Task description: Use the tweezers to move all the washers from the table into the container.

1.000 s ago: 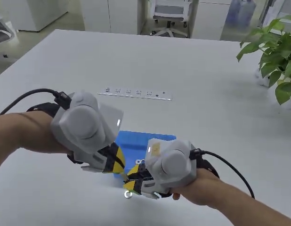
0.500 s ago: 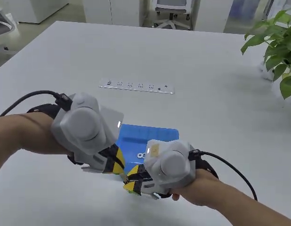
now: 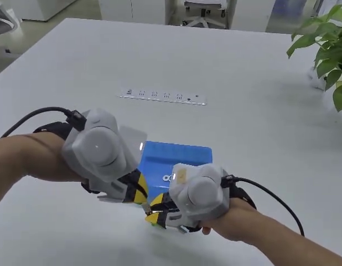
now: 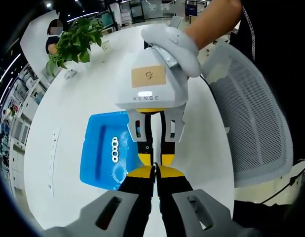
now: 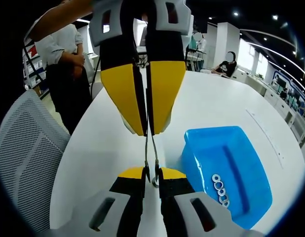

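The two grippers meet nose to nose low over the white counter [image 3: 243, 111], tips almost touching. The left gripper [image 4: 153, 173] is closed to a narrow slit on the tweezers [image 5: 150, 153], whose two thin metal legs run out from between its yellow pads straight toward the right gripper [image 5: 152, 175]. That one is drawn in narrow too, its jaws pressed in on either side of the tweezers' legs near their tips. At the very tips, down between the right gripper's jaws, there is a small grey curved shape that may be a washer; it is too small to say for sure.

The blue container [image 5: 192, 163] sits on the counter just beside both grippers, to the right of the right gripper's jaws and to the left of the left gripper's. A short row of washers [image 5: 220, 190] lies on its floor, touching one another. A power strip [image 3: 162, 95] lies beyond the container, well apart from the grippers.
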Demonstrator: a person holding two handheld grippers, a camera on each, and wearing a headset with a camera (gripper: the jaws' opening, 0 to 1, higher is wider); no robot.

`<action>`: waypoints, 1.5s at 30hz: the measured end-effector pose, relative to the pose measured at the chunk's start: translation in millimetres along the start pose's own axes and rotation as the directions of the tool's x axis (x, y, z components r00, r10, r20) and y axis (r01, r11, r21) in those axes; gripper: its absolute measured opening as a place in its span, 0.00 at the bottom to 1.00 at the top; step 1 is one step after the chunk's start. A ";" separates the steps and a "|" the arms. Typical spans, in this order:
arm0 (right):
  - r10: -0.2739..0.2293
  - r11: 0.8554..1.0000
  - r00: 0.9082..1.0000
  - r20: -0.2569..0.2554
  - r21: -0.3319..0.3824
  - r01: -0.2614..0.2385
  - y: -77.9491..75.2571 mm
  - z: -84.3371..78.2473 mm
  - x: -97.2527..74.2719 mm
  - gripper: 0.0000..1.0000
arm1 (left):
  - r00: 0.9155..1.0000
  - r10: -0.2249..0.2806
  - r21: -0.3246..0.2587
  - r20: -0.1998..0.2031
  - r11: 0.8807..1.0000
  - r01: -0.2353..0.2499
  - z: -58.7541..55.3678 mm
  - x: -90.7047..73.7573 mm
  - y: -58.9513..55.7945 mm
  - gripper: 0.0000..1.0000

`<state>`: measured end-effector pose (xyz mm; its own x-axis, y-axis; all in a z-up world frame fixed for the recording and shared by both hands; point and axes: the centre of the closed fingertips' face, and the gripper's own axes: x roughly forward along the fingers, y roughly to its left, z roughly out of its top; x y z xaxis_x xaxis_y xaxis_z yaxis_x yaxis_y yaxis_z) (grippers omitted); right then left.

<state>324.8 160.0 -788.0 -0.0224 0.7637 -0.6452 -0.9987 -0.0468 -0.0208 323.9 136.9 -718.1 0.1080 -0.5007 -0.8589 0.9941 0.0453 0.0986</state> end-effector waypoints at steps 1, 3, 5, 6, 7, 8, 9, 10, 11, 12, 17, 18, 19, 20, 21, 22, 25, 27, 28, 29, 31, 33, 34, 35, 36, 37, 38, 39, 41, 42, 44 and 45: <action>0.000 1.000 1.000 0.000 0.001 0.000 -0.1 -0.2 0.1 0.12 | 1.000 0.001 0.001 0.000 1.000 -0.001 -0.1 0.6 0.1 0.06; -0.001 1.000 1.000 -0.002 0.000 0.001 -0.6 -0.9 0.7 0.12 | 1.000 0.002 0.001 0.000 1.000 -0.002 -0.1 1.6 0.5 0.06; 0.002 1.000 1.000 -0.002 0.004 -0.002 -0.3 -1.3 1.3 0.12 | 1.000 0.000 0.001 -0.003 1.000 0.000 -0.2 3.0 -0.1 0.06; 0.004 1.000 1.000 -0.004 0.003 -0.004 -0.2 -1.9 1.5 0.12 | 1.000 -0.001 0.002 -0.004 1.000 0.001 -0.6 3.8 -0.4 0.06; 0.006 1.000 1.000 -0.005 0.003 -0.006 0.4 -2.3 1.7 0.12 | 1.000 -0.003 0.002 -0.004 1.000 0.003 -0.7 4.5 -0.7 0.06; 0.006 1.000 1.000 -0.005 0.003 -0.006 0.8 -2.5 1.7 0.12 | 1.000 -0.002 0.002 -0.003 1.000 0.002 -0.5 5.0 -0.6 0.06; 0.006 1.000 1.000 -0.005 0.003 -0.006 0.9 -2.7 1.8 0.12 | 1.000 -0.003 0.002 -0.003 1.000 0.003 -0.5 5.3 -0.7 0.06; 0.006 1.000 1.000 -0.005 0.005 -0.006 1.0 -3.3 2.0 0.12 | 1.000 -0.002 0.002 -0.002 1.000 0.002 -0.4 5.5 -0.8 0.06; 0.006 1.000 1.000 -0.004 0.005 -0.006 1.0 -3.6 2.1 0.12 | 1.000 -0.001 -0.001 0.002 1.000 0.001 0.1 5.8 -0.4 0.06; 0.005 1.000 1.000 -0.005 0.005 -0.005 1.0 -3.8 1.9 0.12 | 1.000 0.000 0.001 0.003 1.000 0.000 0.2 5.9 -0.2 0.06; 0.004 1.000 1.000 -0.010 0.000 -0.004 0.2 -5.7 2.7 0.12 | 1.000 0.002 -0.004 0.003 1.000 -0.002 -0.5 5.7 1.1 0.06; 0.004 1.000 1.000 -0.011 0.000 -0.004 0.1 -5.7 2.7 0.12 | 1.000 0.002 -0.004 0.003 1.000 -0.002 -0.5 5.8 1.4 0.06; 0.003 1.000 1.000 -0.010 0.002 -0.003 0.1 -5.4 2.6 0.12 | 1.000 0.002 -0.005 0.004 1.000 -0.002 -0.4 5.9 1.6 0.06; 0.002 1.000 1.000 -0.009 0.001 -0.002 -0.1 -5.2 2.4 0.12 | 1.000 0.003 -0.005 0.005 1.000 -0.003 -0.4 6.0 2.0 0.06; 0.001 1.000 1.000 -0.009 0.001 -0.001 -0.2 -5.0 2.1 0.12 | 1.000 0.003 -0.007 0.005 1.000 -0.003 -0.3 6.2 2.2 0.06; 0.000 1.000 1.000 -0.008 0.002 0.000 -0.3 -5.0 1.9 0.12 | 1.000 0.003 -0.007 0.006 1.000 -0.003 -0.3 6.3 2.6 0.06; -0.002 1.000 1.000 -0.007 0.005 0.002 -0.6 -5.3 1.6 0.12 | 1.000 0.004 -0.010 0.013 1.000 -0.004 0.7 7.2 2.7 0.06; -0.003 1.000 1.000 -0.006 0.007 0.003 -0.5 -5.5 1.4 0.12 | 1.000 0.005 -0.013 0.018 1.000 -0.004 1.6 8.1 2.5 0.06; -0.003 1.000 1.000 -0.005 0.009 0.003 -0.3 -5.6 1.3 0.12 | 1.000 0.004 -0.015 0.021 1.000 -0.004 1.8 8.7 2.4 0.06; -0.003 1.000 1.000 -0.005 0.009 0.003 -0.5 -5.7 1.3 0.12 | 1.000 0.005 -0.015 0.023 1.000 -0.005 2.0 9.3 2.4 0.06; -0.003 1.000 1.000 -0.004 0.011 0.003 -0.5 -6.0 1.4 0.12 | 0.999 0.006 -0.019 0.032 1.000 -0.005 2.5 10.6 2.3 0.06; -0.002 1.000 1.000 -0.004 0.009 0.002 -0.3 -6.2 1.4 0.11 | 0.999 0.008 -0.023 0.040 1.000 -0.007 2.9 11.5 2.2 0.06; 0.000 1.000 1.000 -0.004 0.009 0.001 0.0 -6.2 1.4 0.11 | 0.999 0.010 -0.025 0.045 1.000 -0.008 3.1 11.9 2.1 0.06; 0.001 1.000 1.000 -0.003 0.008 -0.001 0.4 -6.3 1.3 0.11 | 0.999 0.010 -0.025 0.048 1.000 -0.009 3.1 12.2 1.7 0.06; 0.001 1.000 1.000 -0.003 0.008 -0.001 0.5 -6.2 1.3 0.10 | 0.999 0.011 -0.029 0.053 1.000 -0.010 3.5 12.3 1.6 0.06; 0.002 1.000 1.000 -0.002 0.009 -0.002 1.1 -6.2 1.1 0.10 | 0.998 0.010 -0.031 0.056 0.999 -0.009 3.6 12.4 1.2 0.06; 0.002 1.000 1.000 -0.002 0.008 -0.002 1.3 -6.2 1.0 0.10 | 0.998 0.011 -0.030 0.057 0.999 -0.009 3.6 12.4 1.3 0.06; 0.001 1.000 1.000 -0.002 0.008 -0.001 1.3 -6.2 0.9 0.10 | 0.998 0.011 -0.031 0.058 0.999 -0.009 3.7 12.5 1.2 0.06; 0.000 1.000 1.000 -0.003 0.009 0.000 1.2 -6.3 0.8 0.10 | 0.998 0.011 -0.030 0.060 0.999 -0.009 4.1 12.8 1.5 0.06; 0.001 1.000 1.000 -0.004 0.008 -0.001 1.3 -6.3 0.7 0.10 | 0.998 0.009 -0.030 0.061 1.000 -0.008 4.4 13.0 1.4 0.06; 0.001 1.000 1.000 -0.004 0.007 -0.001 1.4 -6.3 0.4 0.10 | 0.998 0.009 -0.029 0.062 1.000 -0.007 4.9 13.2 1.4 0.06; 0.001 1.000 1.000 -0.004 0.009 -0.001 1.5 -6.3 0.3 0.09 | 0.998 0.008 -0.030 0.063 1.000 -0.006 5.0 13.3 1.3 0.06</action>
<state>323.6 156.1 -793.0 -0.0232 0.7612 -0.6480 -0.9990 -0.0418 -0.0134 326.7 126.0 -726.9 0.1154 -0.5535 -0.8248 0.9932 0.0743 0.0891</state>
